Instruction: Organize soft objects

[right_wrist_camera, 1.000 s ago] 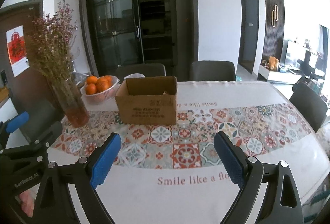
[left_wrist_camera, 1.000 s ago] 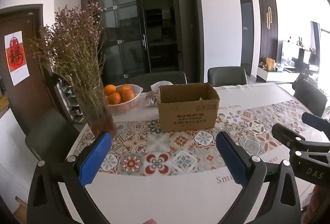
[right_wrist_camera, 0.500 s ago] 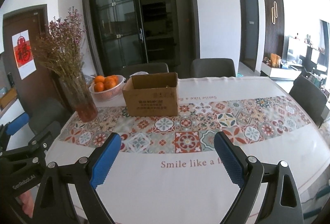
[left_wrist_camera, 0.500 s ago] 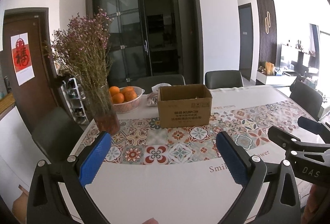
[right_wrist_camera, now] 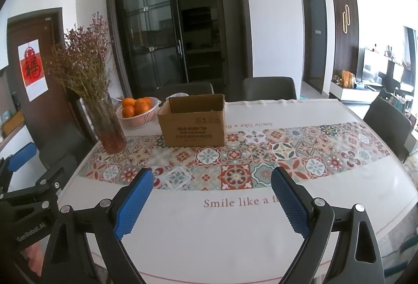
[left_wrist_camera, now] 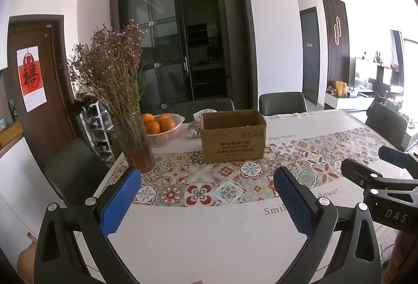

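Note:
An open brown cardboard box point(left_wrist_camera: 233, 136) stands at the far middle of the table; it also shows in the right wrist view point(right_wrist_camera: 192, 124). Its inside is mostly hidden, and no soft object shows on the tablecloth. My left gripper point(left_wrist_camera: 209, 195) is open and empty above the near edge of the table. My right gripper point(right_wrist_camera: 211, 196) is open and empty too, beside it on the right. The right gripper also shows at the right edge of the left wrist view point(left_wrist_camera: 386, 179).
A glass vase of dried flowers point(left_wrist_camera: 135, 143) stands at the far left. A white basket of oranges point(left_wrist_camera: 162, 128) and a crumpled wrapper point(left_wrist_camera: 194, 128) sit behind the box. The table point(right_wrist_camera: 235, 226) has a patterned cloth. Dark chairs point(left_wrist_camera: 282, 102) surround it.
Both grippers have drawn back and risen from the table, so the box and vase look farther away. Both stay open and empty.

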{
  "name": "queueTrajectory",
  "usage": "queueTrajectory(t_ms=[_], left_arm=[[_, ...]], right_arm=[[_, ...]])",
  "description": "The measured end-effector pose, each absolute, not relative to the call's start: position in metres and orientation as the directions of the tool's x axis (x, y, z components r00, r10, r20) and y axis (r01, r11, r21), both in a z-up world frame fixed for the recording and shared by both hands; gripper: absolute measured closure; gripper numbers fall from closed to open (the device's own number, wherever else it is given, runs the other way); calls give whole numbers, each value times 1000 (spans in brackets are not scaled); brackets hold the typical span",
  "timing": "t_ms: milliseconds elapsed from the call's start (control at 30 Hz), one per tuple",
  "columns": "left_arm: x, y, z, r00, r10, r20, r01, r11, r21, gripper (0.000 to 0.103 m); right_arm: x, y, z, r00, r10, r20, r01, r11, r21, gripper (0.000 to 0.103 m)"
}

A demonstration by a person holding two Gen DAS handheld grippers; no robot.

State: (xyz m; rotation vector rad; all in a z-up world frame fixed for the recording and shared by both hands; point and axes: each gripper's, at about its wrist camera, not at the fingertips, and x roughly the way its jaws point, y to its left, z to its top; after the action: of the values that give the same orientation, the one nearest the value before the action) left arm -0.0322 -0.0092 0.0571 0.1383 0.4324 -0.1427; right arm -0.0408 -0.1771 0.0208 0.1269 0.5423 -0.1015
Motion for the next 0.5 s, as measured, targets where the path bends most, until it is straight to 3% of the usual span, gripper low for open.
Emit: queueTrajectory(t_ms=[500], left_arm=[[-37,-7,58,900,-114,-421,171,980,100,0]], right_arm=[[-48,-176,21,853,-58,-518,125,987,96,10]])
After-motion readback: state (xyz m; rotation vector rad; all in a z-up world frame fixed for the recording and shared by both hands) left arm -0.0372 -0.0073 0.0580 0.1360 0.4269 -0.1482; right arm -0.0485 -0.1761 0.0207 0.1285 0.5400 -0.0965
